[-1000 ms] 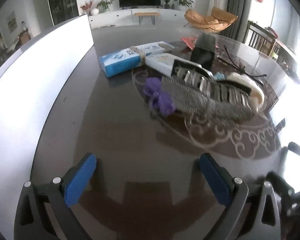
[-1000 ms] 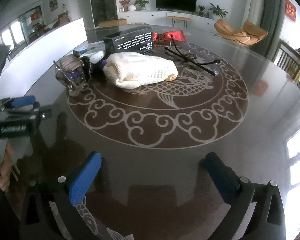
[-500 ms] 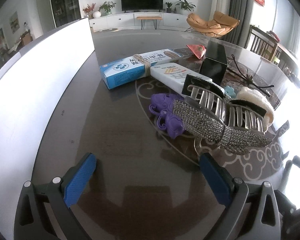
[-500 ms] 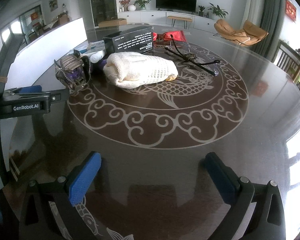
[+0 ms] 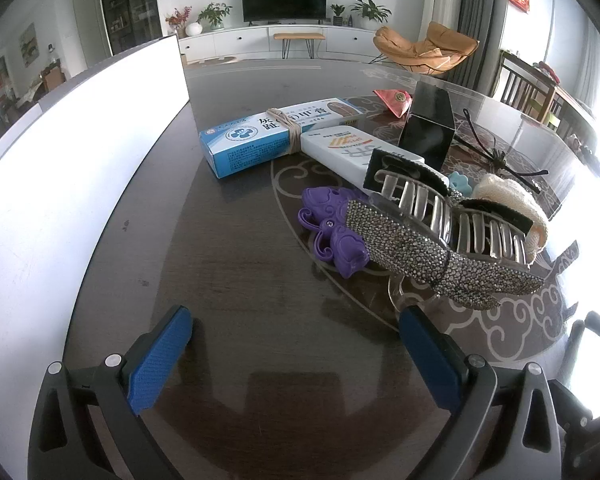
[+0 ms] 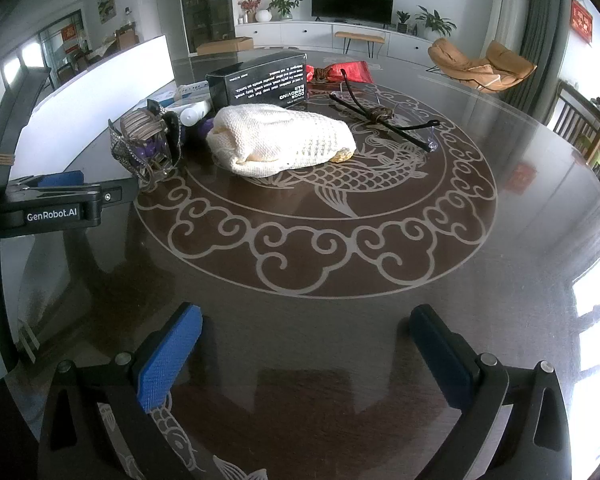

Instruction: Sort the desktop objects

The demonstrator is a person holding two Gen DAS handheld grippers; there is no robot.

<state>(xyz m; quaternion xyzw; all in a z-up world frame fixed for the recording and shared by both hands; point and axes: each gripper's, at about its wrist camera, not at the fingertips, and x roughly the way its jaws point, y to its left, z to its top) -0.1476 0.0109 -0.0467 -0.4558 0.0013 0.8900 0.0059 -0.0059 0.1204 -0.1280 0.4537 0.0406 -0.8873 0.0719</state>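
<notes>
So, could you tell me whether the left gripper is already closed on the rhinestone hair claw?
No, the left gripper is open and empty, short of the rhinestone hair claw lying on the table.

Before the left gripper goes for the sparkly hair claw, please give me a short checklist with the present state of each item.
1. Left gripper open and empty: ok, jaws stand wide apart with bare table between them.
2. Rhinestone hair claw in view and uncovered: ok, nothing lies on top of it.
3. Claw free of neighbours: not ok, the purple clip lies against its near end, and the cream knitted pouch sits close behind.
4. Path from the gripper to the claw clear: ok.
5. Right gripper out of the way: ok, open and empty, over bare table.
6. Claw stable on the table: cannot tell.
</notes>
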